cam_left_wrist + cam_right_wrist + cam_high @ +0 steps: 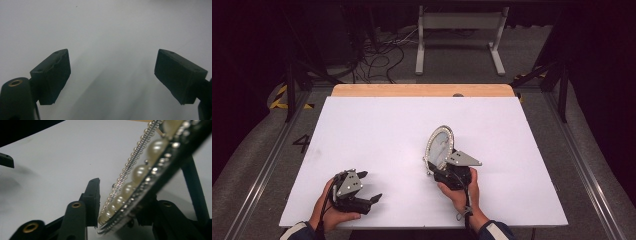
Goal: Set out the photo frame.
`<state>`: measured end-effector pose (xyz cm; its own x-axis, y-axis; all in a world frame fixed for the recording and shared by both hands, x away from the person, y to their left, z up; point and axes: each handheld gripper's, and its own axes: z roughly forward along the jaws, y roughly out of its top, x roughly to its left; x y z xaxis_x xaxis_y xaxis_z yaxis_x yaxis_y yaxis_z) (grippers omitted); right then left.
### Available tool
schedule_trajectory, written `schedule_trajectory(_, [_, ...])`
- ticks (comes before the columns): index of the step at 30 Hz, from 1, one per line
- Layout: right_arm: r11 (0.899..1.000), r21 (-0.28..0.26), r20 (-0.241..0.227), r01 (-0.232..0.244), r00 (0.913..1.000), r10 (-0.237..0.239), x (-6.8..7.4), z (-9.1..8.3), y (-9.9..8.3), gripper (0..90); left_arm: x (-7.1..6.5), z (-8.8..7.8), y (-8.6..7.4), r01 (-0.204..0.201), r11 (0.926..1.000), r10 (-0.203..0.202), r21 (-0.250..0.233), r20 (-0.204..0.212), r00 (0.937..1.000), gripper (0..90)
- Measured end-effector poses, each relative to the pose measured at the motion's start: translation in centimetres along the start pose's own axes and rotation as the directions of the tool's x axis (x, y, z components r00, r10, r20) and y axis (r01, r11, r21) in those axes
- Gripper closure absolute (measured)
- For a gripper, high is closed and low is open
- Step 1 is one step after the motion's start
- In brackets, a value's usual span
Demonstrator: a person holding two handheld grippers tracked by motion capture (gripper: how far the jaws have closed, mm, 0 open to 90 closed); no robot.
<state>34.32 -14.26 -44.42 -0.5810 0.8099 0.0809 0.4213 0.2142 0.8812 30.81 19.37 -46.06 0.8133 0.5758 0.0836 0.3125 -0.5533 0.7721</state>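
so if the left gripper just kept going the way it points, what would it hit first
Probably just the white table top. The left gripper has its jaws wide open with nothing between them, and its own view shows bare white surface ahead; how steeply it angles down is hard to judge.

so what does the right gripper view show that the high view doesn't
Right gripper view: the frame's rim close up, a row of pearls beside a line of small silver beads, with the right gripper closed on the rim's edge and a dark prop leg behind.

High view: the whole oval picture frame tilted up off the white table, the left gripper open and apart from it, the floor and cables beyond.

Both: the frame held in the right gripper's jaws over the white table.
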Motion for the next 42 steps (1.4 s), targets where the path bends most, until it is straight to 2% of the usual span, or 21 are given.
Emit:
schedule_trajectory(7, [1.0, 0.023, -0.043, 0.01, 0.999, -0.009, -0.6, -0.1, 0.2, 62.0, -0.1, 0.1, 0.0, -0.006, 0.9999, 0.005, 0.008, 0.007, 1.0, 14.8])
schedule_trajectory(14, [0.998, 0.054, -0.093, 0.015, 0.9956, -0.01, -1.3, -0.4, 0.3, 67.0, -0.2, 0.1, 0.1, -0.008, 0.9999, 0.008, 0.007, 0.007, 0.9999, 14.8])
schedule_trajectory(30, [0.994, 0.098, -0.205, 0.045, 0.9785, -0.024, -2.9, -0.6, 0.6, 70.5, -0.2, 0.2, 0.1, -0.012, 0.9999, 0.012, 0.009, 0.015, 0.9998, 14.8])
schedule_trajectory(42, [0.993, 0.108, -0.229, 0.056, 0.973, -0.03, -3.5, -0.7, 0.7, 74.5, -0.3, 0.1, 0.1, -0.016, 0.9998, 0.016, 0.01, 0.017, 0.9997, 14.8])
